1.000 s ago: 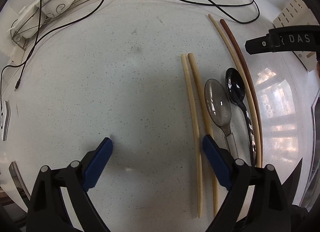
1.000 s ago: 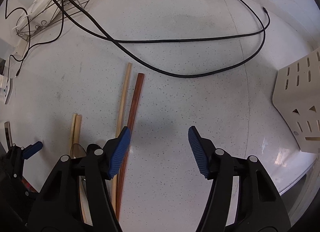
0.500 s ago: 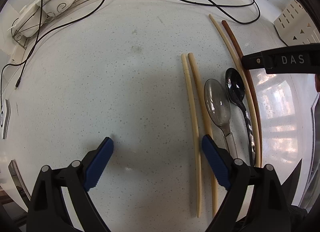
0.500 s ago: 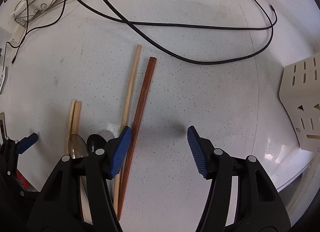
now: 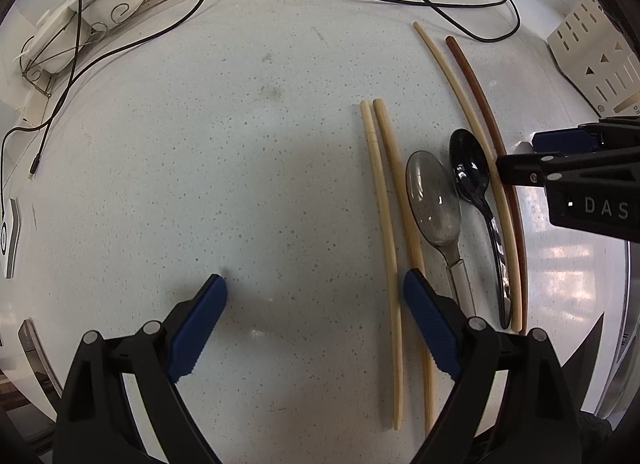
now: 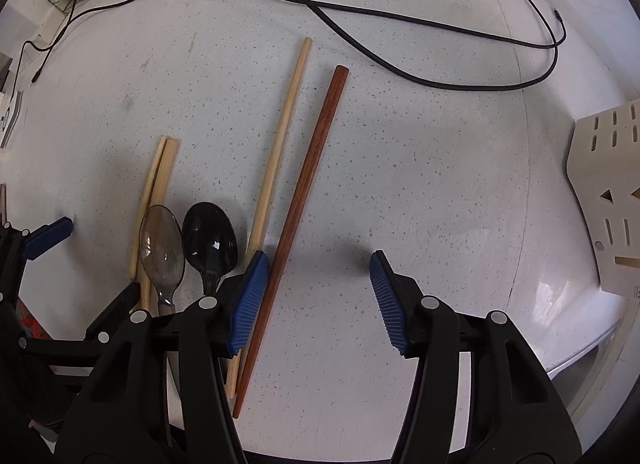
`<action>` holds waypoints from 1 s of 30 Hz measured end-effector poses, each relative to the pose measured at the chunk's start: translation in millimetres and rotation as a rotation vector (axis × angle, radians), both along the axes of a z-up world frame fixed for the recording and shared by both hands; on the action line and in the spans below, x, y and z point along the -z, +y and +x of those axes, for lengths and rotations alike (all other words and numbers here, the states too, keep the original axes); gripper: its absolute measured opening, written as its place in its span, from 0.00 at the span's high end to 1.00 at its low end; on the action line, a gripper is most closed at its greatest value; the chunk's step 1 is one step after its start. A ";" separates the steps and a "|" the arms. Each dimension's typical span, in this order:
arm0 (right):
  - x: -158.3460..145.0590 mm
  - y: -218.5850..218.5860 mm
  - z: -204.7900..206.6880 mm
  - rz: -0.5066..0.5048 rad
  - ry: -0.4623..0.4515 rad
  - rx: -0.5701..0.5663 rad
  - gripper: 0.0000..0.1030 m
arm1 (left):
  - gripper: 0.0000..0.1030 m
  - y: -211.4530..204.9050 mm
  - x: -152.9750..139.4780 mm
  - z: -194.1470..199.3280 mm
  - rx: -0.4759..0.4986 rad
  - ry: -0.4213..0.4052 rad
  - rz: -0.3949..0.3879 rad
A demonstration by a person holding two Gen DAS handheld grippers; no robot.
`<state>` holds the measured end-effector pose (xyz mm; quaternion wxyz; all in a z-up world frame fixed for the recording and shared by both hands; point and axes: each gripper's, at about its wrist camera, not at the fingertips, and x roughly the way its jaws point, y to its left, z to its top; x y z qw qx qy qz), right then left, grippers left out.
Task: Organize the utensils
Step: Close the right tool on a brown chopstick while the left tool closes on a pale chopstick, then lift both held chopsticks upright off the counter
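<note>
Right gripper (image 6: 316, 284): jaws wide apart, nothing between them, low over speckled countertop (image 6: 420, 184). Brown chopstick (image 6: 308, 192) lying flat, passing just beside the left pad's inner face; contact not discernible. Long pale chopstick (image 6: 276, 156) just outside that pad. Black spoon (image 6: 210, 240) and clear spoon (image 6: 162, 244) further left, bowls side by side.

Left gripper (image 5: 316, 304): jaws apart, empty. Short pale chopstick pair (image 5: 386, 204) running past its right pad, one stick inside the gap, one under the pad. Perforated cream holder (image 6: 608, 192) at far right.
</note>
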<state>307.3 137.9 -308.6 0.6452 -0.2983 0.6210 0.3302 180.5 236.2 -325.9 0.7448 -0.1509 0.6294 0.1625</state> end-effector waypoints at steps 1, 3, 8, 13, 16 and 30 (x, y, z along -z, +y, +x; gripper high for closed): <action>-1.5 -0.6 -1.4 0.002 0.000 -0.001 0.59 | 0.15 -0.4 0.0 0.3 0.002 0.000 0.000; -3.2 -1.6 -2.0 0.004 -0.003 0.000 0.72 | 0.19 -3.0 -0.3 0.8 0.011 0.001 0.000; -3.9 -4.9 -1.2 -0.002 0.000 -0.002 0.92 | 0.39 -12.9 -4.5 4.1 0.063 0.007 -0.003; -2.8 -12.0 -0.9 0.022 0.024 0.009 0.94 | 0.68 -21.2 -8.3 7.7 0.096 0.026 -0.007; -1.3 -17.8 2.8 0.037 0.040 0.021 0.94 | 0.85 -23.0 -9.1 7.2 0.104 0.038 -0.003; 3.3 -18.6 12.0 0.057 0.064 0.027 0.94 | 0.96 -19.8 -9.8 4.4 0.109 0.033 -0.053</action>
